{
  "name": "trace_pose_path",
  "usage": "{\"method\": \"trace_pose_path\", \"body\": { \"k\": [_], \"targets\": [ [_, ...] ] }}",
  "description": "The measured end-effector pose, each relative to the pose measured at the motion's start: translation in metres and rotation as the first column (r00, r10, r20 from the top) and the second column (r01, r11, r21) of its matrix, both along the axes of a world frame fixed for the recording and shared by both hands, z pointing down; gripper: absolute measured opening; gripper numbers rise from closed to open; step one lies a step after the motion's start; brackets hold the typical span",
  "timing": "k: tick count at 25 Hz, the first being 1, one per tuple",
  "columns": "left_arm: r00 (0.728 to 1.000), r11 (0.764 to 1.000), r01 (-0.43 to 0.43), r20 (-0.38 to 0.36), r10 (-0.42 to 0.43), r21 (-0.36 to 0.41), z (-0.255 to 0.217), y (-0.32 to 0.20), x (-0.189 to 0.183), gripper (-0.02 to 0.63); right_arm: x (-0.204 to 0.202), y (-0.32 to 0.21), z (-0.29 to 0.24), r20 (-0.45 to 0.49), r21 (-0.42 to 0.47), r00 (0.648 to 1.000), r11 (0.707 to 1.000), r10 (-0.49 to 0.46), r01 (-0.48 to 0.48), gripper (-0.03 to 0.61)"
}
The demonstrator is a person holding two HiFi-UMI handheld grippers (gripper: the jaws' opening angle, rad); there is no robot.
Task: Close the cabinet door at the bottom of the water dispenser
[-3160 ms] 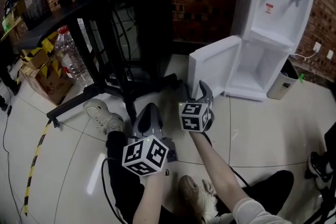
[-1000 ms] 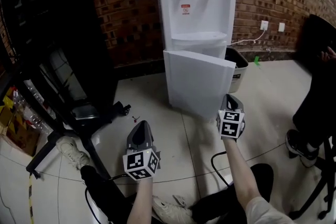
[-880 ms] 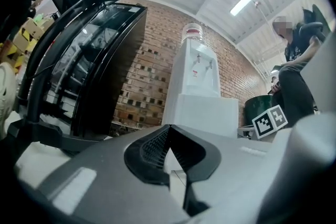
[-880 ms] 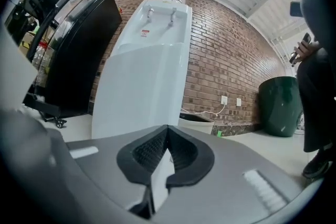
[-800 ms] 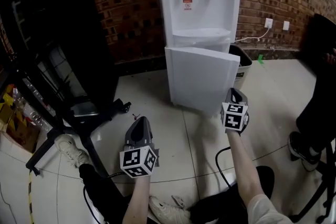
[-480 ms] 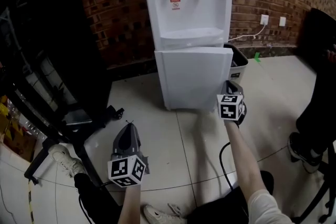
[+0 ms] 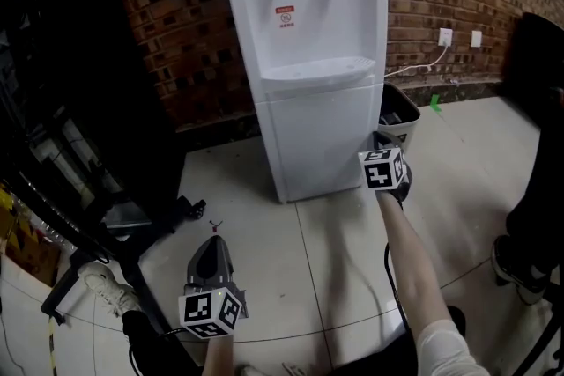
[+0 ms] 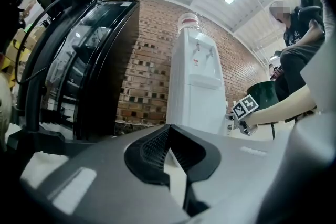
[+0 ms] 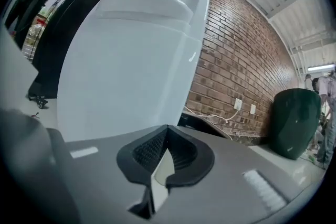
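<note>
The white water dispenser (image 7: 304, 31) stands against the brick wall. Its bottom cabinet door (image 7: 317, 141) lies flush with the body. My right gripper (image 7: 381, 139) is shut and empty, tips close by the door's lower right edge; contact I cannot tell. In the right gripper view the door (image 9: 115, 86) fills the space just past the shut right gripper (image 9: 167, 127). My left gripper (image 7: 211, 240) hangs low over the floor, well short of the dispenser, shut on nothing. The left gripper view shows the left gripper (image 8: 168, 127) level, with the dispenser (image 8: 195, 86) ahead.
A black bin (image 7: 398, 113) sits right of the dispenser, a wall socket (image 7: 445, 37) with a cable behind it. A tall black cabinet (image 7: 79, 57) and a black stand's legs (image 7: 132, 220) fill the left. A person in dark clothes (image 7: 538, 189) stands at the right edge.
The cabinet door swung from ajar to flush with the dispenser, and my right gripper travelled with it toward the dispenser. The left gripper sits a little lower in the picture.
</note>
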State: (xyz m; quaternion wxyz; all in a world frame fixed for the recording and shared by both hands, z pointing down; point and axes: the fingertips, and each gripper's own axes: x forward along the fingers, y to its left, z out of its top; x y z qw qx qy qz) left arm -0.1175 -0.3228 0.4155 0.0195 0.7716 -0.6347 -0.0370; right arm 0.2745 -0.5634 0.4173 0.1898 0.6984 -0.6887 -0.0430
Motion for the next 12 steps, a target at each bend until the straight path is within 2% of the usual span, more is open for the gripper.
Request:
{"method": "trace_pose_path", "body": {
  "k": [7,12],
  "targets": [
    [1.0,1.0,-0.012,-0.007,0.012,-0.005,0.005,-0.002,0.002,0.015,-0.003,-0.003,-0.001,0.037,0.023,0.999,1.0,0.005,-0.006,0.0],
    [1.0,1.0,-0.013,-0.014,0.013,0.006,0.0,0.0,0.0,0.015,-0.015,0.014,-0.015,0.071,0.069,0.997,0.997,-0.041,0.036,0.0]
  ]
}}
